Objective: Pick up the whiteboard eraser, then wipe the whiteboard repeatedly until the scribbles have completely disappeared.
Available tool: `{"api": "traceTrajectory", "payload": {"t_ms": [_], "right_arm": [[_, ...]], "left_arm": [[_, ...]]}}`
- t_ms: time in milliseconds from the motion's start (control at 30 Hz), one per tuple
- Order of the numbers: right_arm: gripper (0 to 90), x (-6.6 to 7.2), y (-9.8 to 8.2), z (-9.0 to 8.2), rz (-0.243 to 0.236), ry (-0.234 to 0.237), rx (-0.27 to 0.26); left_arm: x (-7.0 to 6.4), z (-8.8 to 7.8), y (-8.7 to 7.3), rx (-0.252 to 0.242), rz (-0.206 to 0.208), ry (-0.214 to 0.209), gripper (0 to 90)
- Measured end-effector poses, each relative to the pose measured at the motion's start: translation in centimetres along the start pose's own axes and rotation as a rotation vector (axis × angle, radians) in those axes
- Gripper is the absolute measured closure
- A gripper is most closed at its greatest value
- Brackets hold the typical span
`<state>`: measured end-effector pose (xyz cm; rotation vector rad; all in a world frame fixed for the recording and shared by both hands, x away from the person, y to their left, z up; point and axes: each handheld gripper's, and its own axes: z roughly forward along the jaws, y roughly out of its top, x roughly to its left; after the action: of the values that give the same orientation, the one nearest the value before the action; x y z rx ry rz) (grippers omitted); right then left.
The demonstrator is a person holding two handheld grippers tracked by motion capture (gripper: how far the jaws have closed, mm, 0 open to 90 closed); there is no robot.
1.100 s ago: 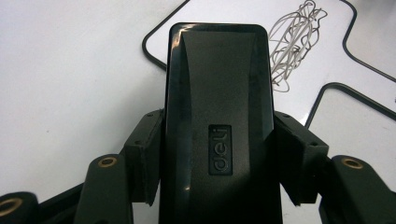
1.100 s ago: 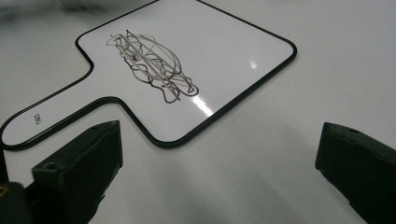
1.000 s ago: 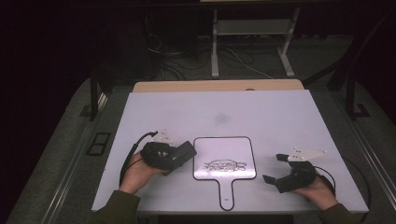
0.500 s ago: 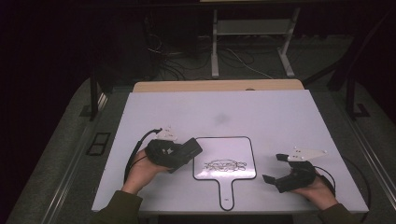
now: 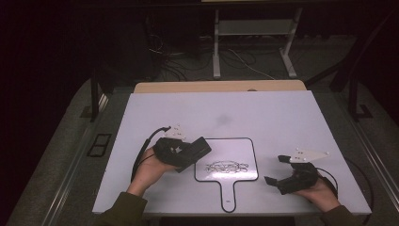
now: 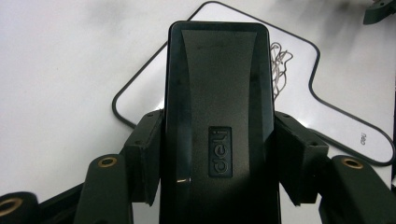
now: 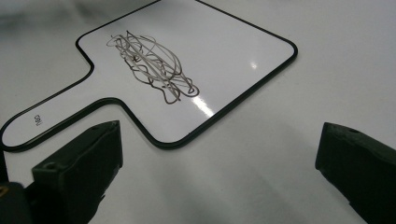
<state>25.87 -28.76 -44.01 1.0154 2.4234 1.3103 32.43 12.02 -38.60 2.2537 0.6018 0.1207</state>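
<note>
Eraser (image 6: 219, 126), black, is clamped between the jaws of the left gripper (image 5: 195, 151) and held over the left edge of the scribbled whiteboard (image 5: 237, 153). Right gripper (image 5: 275, 170) is rested near the board's right, jaws spread wide and empty.

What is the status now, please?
Left claw shut on black eraser, near whiteboard. Right claw open, empty. Scribble not wiped. Nothing in the way.
</note>
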Motion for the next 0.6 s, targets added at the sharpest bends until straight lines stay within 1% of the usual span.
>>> {"api": "traceTrajectory", "payload": {"t_ms": [100,200,267,600], "right_arm": [[0.0,0.0,0.0,0.0,0.003,-0.001,-0.003],[0.0,-0.1,0.0,0.0,0.003,0.0,-0.001],[0.0,-0.1,0.0,0.1,0.001,0.0,0.003],[0.0,0.0,0.0,0.0,0.004,-0.001,0.001]], "left_arm": [[-0.1,0.3,0.5,-0.006,0.001,-0.004,39.1],[-0.1,0.6,0.9,-0.004,0.012,-0.013,39.1],[-0.2,1.0,1.2,-0.013,0.012,-0.014,39.1],[-1.0,3.4,2.9,0.019,0.059,-0.047,39.1]]}}
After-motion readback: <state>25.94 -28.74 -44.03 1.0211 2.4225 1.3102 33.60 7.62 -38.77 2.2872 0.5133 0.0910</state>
